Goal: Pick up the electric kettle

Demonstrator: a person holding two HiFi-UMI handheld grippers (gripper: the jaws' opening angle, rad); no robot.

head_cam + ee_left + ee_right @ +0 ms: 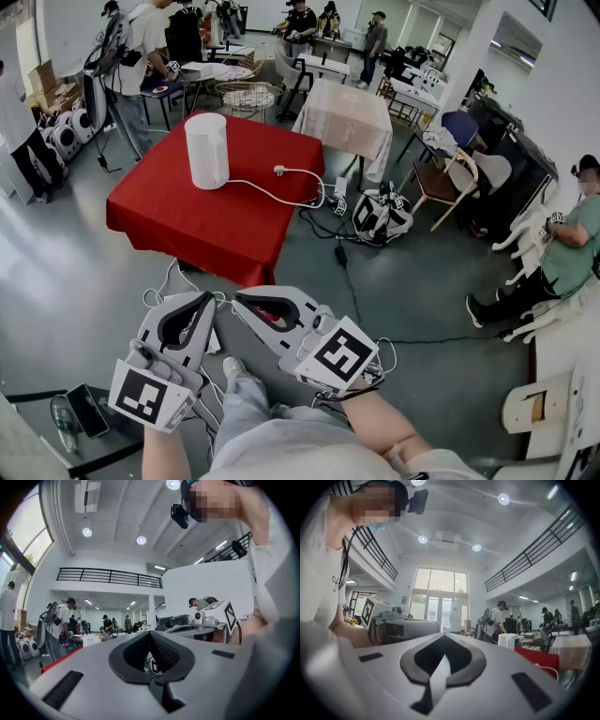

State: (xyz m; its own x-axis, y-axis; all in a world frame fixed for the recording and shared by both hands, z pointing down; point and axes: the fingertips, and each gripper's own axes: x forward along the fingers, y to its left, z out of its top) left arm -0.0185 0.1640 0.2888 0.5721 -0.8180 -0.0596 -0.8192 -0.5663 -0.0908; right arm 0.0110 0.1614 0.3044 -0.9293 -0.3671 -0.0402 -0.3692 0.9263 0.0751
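The white cylindrical electric kettle (206,150) stands upright on the far left part of a red-clothed table (216,230). Its white cord (272,195) trails across the cloth to the right. Both grippers are held low, close to my body and well short of the table. My left gripper (208,297) is shut with nothing in it, its tips meeting (150,633). My right gripper (236,300) is beside it, also shut and empty (440,635). In the right gripper view the kettle (506,641) shows far off, on the red cloth (536,658).
A beige-clothed table (349,117) stands behind the red one. A black-and-white bag (380,216) and cables lie on the floor to the right, near chairs (450,183). A person sits at the far right (572,248); others stand at the back. A low dark stand with a phone (86,410) is at my left.
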